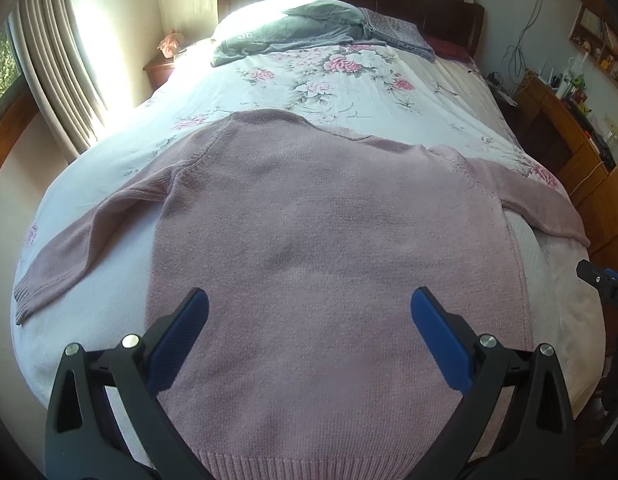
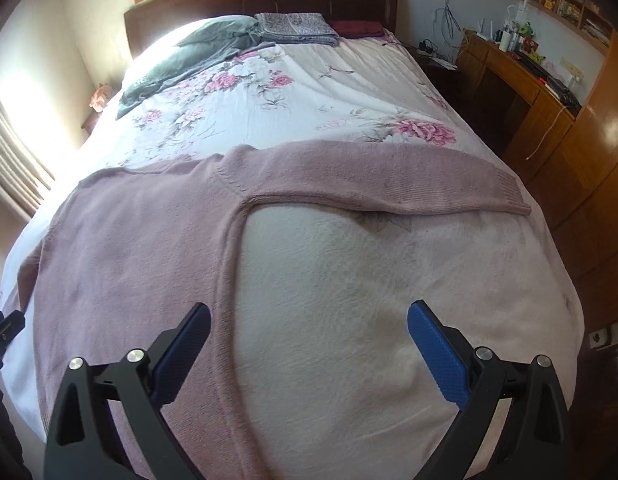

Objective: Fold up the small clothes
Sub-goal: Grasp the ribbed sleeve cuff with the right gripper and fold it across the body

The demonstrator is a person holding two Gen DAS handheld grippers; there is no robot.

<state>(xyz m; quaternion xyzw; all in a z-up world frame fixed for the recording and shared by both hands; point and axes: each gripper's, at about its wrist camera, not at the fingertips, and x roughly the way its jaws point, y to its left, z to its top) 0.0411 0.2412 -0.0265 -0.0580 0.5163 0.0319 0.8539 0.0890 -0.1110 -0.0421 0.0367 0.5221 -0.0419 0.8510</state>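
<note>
A pale pink knit sweater [image 1: 329,248] lies flat on the bed with its ribbed hem nearest me and both sleeves spread sideways. My left gripper [image 1: 309,312] hovers open above the sweater's lower body, with nothing between its blue pads. In the right wrist view the sweater [image 2: 129,256] fills the left half, and its right sleeve [image 2: 381,184] stretches across to the bed's right edge. My right gripper [image 2: 309,324] stands open over the sweater's right side seam and the bare bedspread, holding nothing. The tip of the right gripper [image 1: 605,284] shows at the right edge of the left wrist view.
The bed [image 2: 349,92] has a white floral cover. At its head lie a grey garment [image 1: 285,32], a folded patterned cloth [image 2: 295,28] and a dark red cloth [image 2: 357,28]. A wooden desk [image 2: 521,80] with clutter stands at the right. Curtains [image 1: 57,56] hang at the left.
</note>
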